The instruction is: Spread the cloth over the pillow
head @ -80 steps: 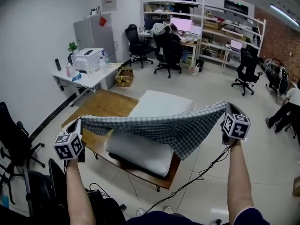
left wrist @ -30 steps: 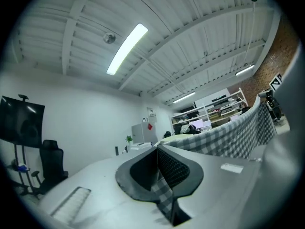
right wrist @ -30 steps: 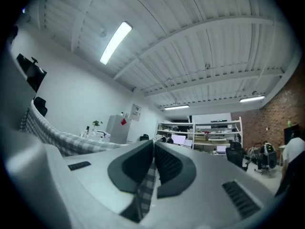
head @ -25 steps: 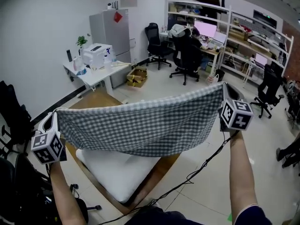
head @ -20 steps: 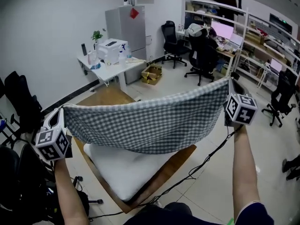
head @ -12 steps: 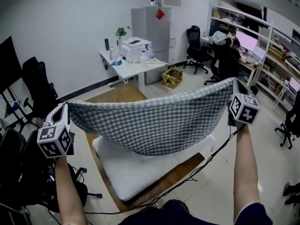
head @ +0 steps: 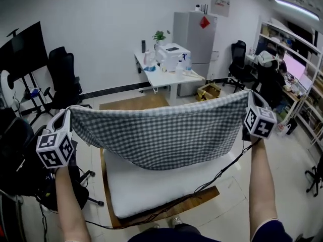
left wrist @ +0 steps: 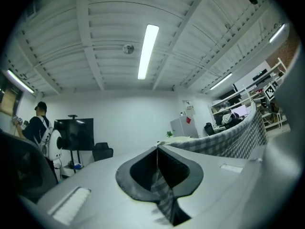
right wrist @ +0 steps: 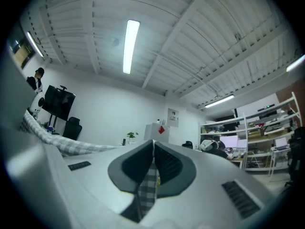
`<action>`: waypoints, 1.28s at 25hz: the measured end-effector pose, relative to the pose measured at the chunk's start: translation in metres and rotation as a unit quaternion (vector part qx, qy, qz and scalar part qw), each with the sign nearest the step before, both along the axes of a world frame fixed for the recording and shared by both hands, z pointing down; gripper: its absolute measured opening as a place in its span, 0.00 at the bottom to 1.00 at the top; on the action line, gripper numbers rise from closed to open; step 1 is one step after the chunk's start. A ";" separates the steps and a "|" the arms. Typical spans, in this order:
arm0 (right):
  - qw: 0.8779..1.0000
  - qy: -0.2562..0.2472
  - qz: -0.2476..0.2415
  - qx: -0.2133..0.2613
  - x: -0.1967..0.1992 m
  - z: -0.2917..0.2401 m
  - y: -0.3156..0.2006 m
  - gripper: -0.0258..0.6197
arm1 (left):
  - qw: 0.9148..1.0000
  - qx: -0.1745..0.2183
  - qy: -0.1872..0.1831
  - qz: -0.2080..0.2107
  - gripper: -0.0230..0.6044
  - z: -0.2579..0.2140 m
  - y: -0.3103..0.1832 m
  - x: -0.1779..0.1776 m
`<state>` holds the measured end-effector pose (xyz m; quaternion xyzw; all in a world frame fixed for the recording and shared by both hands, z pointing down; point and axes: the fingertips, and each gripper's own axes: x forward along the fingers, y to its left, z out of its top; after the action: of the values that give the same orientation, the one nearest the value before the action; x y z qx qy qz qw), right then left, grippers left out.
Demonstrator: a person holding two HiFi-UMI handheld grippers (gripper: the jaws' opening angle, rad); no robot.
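A grey-and-white checked cloth hangs stretched between my two grippers, sagging in the middle above a white pillow that lies on a low wooden platform. My left gripper is shut on the cloth's left corner, and the pinched strip of cloth shows between its pads. My right gripper is shut on the right corner, where a strip of cloth runs down between the pads. Both grippers point upward toward the ceiling. The cloth hides the far half of the pillow.
A white desk with a printer stands behind the platform, beside a grey fridge. Black office chairs stand at the left, and shelving and a seated person at the right. A cable trails from my right gripper across the floor.
The view has swung round to the left, so the platform and pillow now lie more squarely below me. The cloth stays stretched between both grippers at about the same height.
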<state>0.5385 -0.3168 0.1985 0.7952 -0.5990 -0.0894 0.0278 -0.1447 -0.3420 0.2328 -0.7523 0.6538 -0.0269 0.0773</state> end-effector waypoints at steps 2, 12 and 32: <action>1.000 0.003 -0.021 -0.006 -0.006 0.005 -0.018 0.08 | 1.000 -0.002 0.003 -0.018 0.05 0.004 0.008 -0.004; 0.997 0.012 -0.069 -0.017 -0.030 0.007 -0.080 0.08 | 0.998 0.002 -0.006 -0.063 0.05 -0.009 0.015 -0.017; 0.994 0.013 -0.096 -0.041 -0.047 -0.006 -0.188 0.08 | 0.994 -0.039 -0.013 -0.105 0.05 -0.034 -0.059 -0.048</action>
<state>0.4918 -0.5047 0.1928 0.7312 -0.6752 -0.0768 0.0596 -0.1932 -0.4005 0.1992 -0.6812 0.7269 -0.0698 0.0530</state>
